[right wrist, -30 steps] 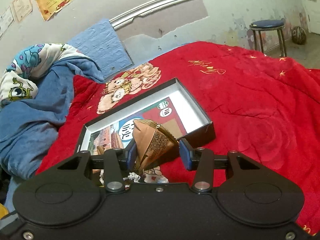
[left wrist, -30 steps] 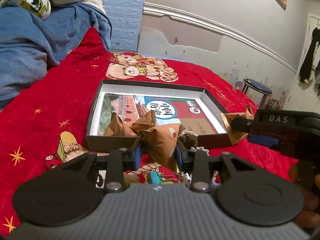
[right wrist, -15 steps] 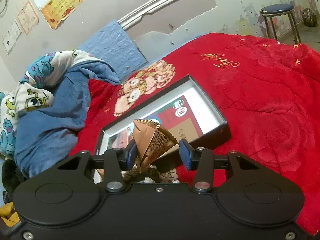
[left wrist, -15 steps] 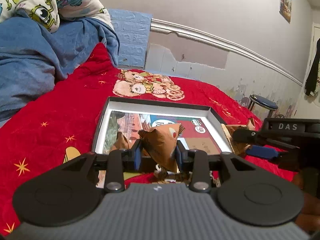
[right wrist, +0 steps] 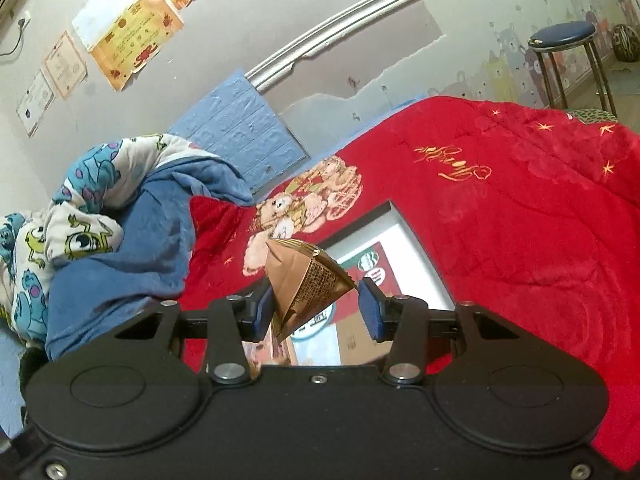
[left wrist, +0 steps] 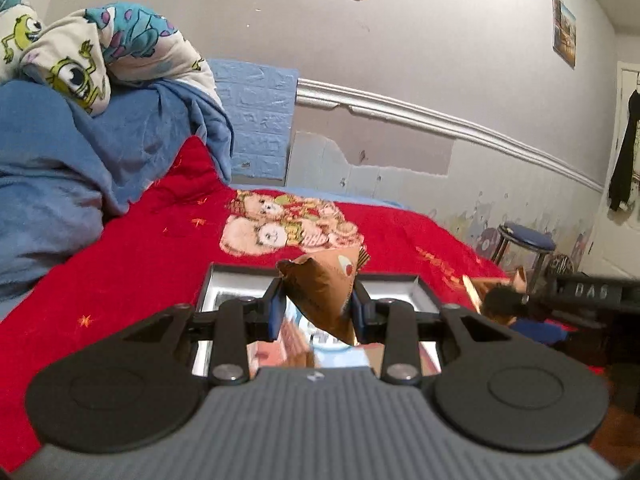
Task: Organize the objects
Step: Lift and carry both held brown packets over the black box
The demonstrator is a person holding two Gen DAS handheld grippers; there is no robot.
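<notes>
Gripping brown packets, left gripper [left wrist: 316, 310] and right gripper [right wrist: 316, 308], "DAS" readable on right gripper.

The right tool [right wrist: 316, 310] holds a brown pyramid-shaped packet [right wrist: 306, 286] between its blue pads [right wrist: 262, 312], lifted above a shallow black box [right wrist: 420, 256] with a white inner wall and a printed sheet on its bottom. The packet leans against the left pad; whether the right pad touches it cannot be told. The box lies on a red blanket [right wrist: 520, 208] covering the bed. A blue quilt [right wrist: 132, 240] is heaped at the left, certificates [right wrist: 132, 32] hang on the wall, and a stool [right wrist: 568, 40] stands at the far right.
</notes>
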